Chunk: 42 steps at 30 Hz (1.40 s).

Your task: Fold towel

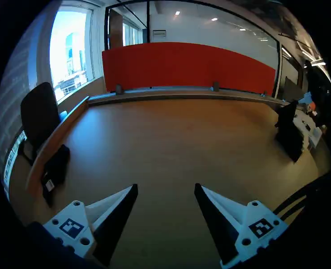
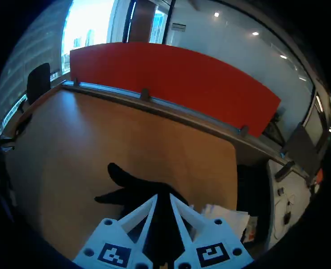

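Towel (image 2: 129,188): dark, soft, limp, likely light. It drapes over the desk (image 2: 75,143), clamped in the right gripper (image 2: 163,196). The left gripper (image 1: 165,186) is spread apart above the desk. Grasp a free corner.

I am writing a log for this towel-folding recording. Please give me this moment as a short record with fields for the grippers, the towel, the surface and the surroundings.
left gripper: open, holding nothing, over the wooden desk
right gripper: fingers closed on the dark towel
dark towel: bunched, spreading ahead of the right fingers over the desk
folding state: no neat fold visible yet
far edge of desk: red partition
left of desk: black chair by the window
right of towel: white papers
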{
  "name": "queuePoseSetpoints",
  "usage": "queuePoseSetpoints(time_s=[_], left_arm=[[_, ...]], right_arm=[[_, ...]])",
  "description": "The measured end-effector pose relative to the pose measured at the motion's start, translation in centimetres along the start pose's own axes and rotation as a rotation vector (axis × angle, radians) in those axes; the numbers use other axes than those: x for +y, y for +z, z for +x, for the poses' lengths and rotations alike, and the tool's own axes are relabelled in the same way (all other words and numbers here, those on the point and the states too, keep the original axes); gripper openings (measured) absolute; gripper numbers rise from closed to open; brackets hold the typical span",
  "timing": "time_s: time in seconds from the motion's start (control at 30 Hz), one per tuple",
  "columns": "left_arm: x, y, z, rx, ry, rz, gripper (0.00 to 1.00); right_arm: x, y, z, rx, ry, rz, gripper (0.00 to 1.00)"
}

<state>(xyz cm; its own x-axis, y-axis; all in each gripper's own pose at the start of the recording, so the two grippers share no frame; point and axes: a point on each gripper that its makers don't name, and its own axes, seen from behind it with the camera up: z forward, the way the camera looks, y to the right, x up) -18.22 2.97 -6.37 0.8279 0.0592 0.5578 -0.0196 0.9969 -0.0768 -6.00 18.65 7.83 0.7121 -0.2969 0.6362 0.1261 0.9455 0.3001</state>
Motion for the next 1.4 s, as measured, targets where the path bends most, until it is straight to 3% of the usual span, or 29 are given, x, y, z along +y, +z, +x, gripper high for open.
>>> queuePoseSetpoints(time_s=[0.77, 1.4], left_arm=[[0.3, -0.1, 0.0, -0.003, 0.017, -0.014, 0.94], [0.1, -0.5, -0.3, -0.006, 0.019, -0.006, 0.94]], right_arm=[[-0.1, -2.2, -10.4, -0.140, 0.065, -0.036, 0.05], [1.1, -1.6, -16.6, -0.242, 0.146, -0.087, 0.05]])
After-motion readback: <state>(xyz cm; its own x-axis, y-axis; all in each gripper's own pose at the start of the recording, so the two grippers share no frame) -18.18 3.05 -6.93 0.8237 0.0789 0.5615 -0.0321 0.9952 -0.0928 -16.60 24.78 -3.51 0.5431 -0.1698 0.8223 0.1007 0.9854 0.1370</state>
